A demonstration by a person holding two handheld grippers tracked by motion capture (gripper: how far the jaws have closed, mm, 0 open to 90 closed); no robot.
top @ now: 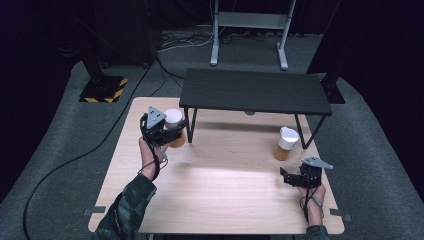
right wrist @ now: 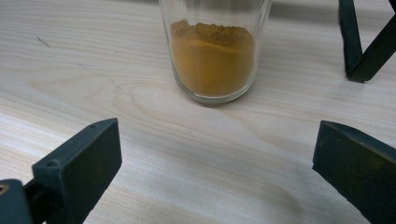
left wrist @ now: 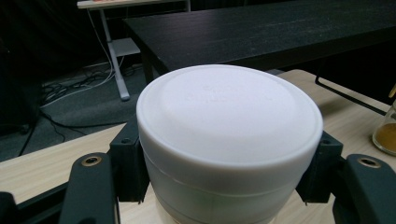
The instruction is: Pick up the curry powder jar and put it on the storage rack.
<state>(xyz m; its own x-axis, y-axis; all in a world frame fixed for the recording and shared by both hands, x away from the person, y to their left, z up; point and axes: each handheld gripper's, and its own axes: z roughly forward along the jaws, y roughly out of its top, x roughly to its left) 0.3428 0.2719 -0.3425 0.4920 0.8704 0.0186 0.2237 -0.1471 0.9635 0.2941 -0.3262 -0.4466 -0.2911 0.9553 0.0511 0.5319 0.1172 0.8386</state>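
Left gripper [top: 172, 131] is clamped on a white-lidded glass jar of orange powder [top: 174, 127], its two black jaws pressing the sides just under the white lid [left wrist: 229, 116], near the left front leg of the black shelf [top: 255, 90]. Right gripper [top: 286, 176] hovers with its jaws spread wide and nothing between them, near the table's right front corner; a second jar of orange powder [top: 285, 143] stands upright on the wood just beyond it, close to the shelf's right legs. In the right gripper view that jar's glass base and powder [right wrist: 212, 56] sit ahead of the parted jaws, apart from them.

The light wooden table [top: 220, 195] has pale grain and rounded corners. The low black shelf stands on thin black legs across its far half. Around the table lies grey carpet [top: 60, 145], with a black cable [top: 65, 165] curving over it, a black-and-yellow striped base plate [top: 104, 89] at the left, and a grey metal stand [top: 250, 30] against the dark background
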